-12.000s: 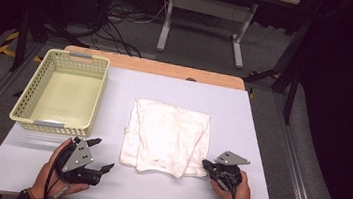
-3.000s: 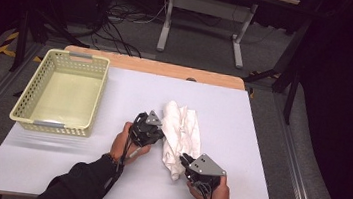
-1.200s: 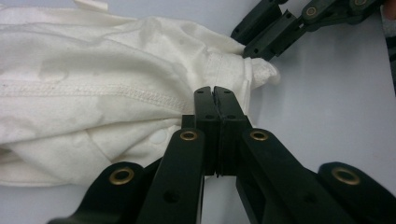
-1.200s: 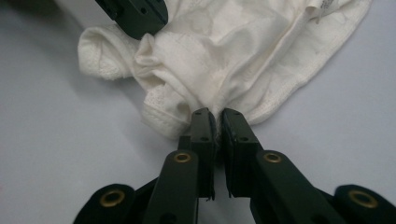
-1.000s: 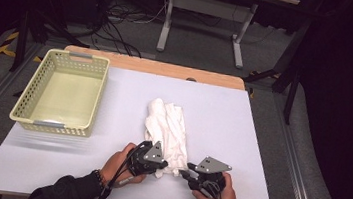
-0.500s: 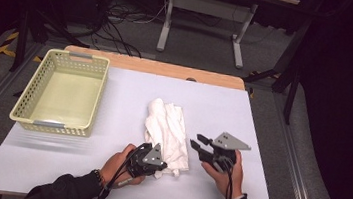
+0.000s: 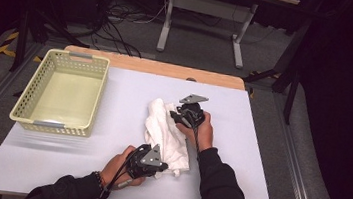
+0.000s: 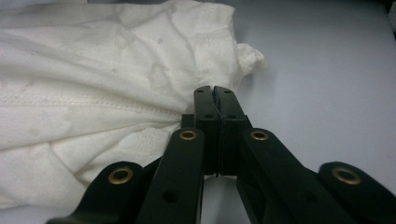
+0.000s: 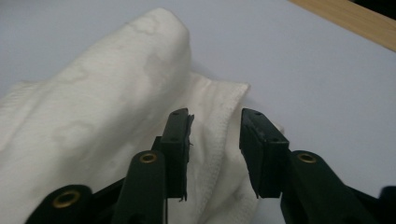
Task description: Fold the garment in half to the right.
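Observation:
A white towel [image 7: 166, 131] lies bunched in a long roll on the pale table [image 7: 255, 138]. My left gripper [image 7: 163, 167] is at the towel's near end, its jaws shut on a pinch of the towel [image 8: 93, 93] cloth. In its own view the left gripper [image 8: 215, 99] has its pads pressed together with the fabric pulled into them. My right gripper [image 7: 176, 117] is at the far end. In its own view the right gripper [image 9: 215, 125] straddles the hemmed edge of the towel [image 9: 93, 116]. Its jaws have just been closing, with a gap still showing beside the hem.
An empty yellow mesh basket [image 7: 88, 58] stands at the table's far left. A wooden strip [image 7: 158, 67] runs along the far edge. Bare table surface lies to the right of the towel and in front of the basket. Cables and desk legs are on the floor beyond.
My right gripper has travelled from the towel's near right side to its far end and narrowed its jaws. The left gripper has stayed put, holding the near end.

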### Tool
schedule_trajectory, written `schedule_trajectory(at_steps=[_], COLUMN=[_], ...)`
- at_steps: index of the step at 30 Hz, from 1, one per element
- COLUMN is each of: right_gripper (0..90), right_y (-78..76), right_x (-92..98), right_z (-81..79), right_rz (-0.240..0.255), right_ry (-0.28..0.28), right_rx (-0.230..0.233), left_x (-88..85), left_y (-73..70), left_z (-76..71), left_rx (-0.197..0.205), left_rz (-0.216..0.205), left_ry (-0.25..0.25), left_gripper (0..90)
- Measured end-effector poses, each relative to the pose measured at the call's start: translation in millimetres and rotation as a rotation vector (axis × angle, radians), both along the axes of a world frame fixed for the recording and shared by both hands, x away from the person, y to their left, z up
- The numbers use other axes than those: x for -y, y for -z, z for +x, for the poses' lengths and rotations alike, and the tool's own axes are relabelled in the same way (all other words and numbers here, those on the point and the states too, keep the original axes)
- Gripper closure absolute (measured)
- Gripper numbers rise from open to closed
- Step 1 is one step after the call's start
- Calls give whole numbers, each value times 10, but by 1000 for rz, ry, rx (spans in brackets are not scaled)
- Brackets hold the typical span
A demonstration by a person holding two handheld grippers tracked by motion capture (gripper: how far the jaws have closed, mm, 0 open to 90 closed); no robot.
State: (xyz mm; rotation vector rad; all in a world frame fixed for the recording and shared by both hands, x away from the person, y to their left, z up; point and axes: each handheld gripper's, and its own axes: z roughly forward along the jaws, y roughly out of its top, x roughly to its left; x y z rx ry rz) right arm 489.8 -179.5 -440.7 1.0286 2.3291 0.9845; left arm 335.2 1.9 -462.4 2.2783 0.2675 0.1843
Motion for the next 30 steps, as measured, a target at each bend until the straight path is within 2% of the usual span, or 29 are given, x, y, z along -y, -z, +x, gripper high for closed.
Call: schedule_trajectory(at_steps=[1,3,6,11,14,18,23,25,27,30], right_gripper=[732,856,889,894,893,882,747,800,895,900], right_y=[28,70,57,-88,-109,-60,-17,-66,-134,-205], right_x=[-5,-24,-6,166,285,326,330,330,295,160], right_z=[22,34,11,-57,-65,-56,-39,-64,-105,-171], right_rz=[1,-42,-26,7,-2,-26,-49,-12,10,47], right_ry=[4,12,37,117,160,172,201,169,122,-6], right_rx=[-16,-17,-2,73,72,65,74,102,135,146], left_x=[1,-1,-3,-4,-1,-5,-5,-8,-10,-8], left_y=[2,1,2,5,7,7,9,8,8,8], left_z=[2,2,10,7,13,16,14,16,26,21], left_rx=[2,-1,-6,-10,-8,-12,-10,-13,-15,-13], left_rz=[-3,-1,-4,-10,-15,-14,-17,-17,-17,-17], left_ry=[3,1,1,-2,1,2,3,3,8,7], left_gripper=[895,894,895,894,894,893,893,893,892,892])
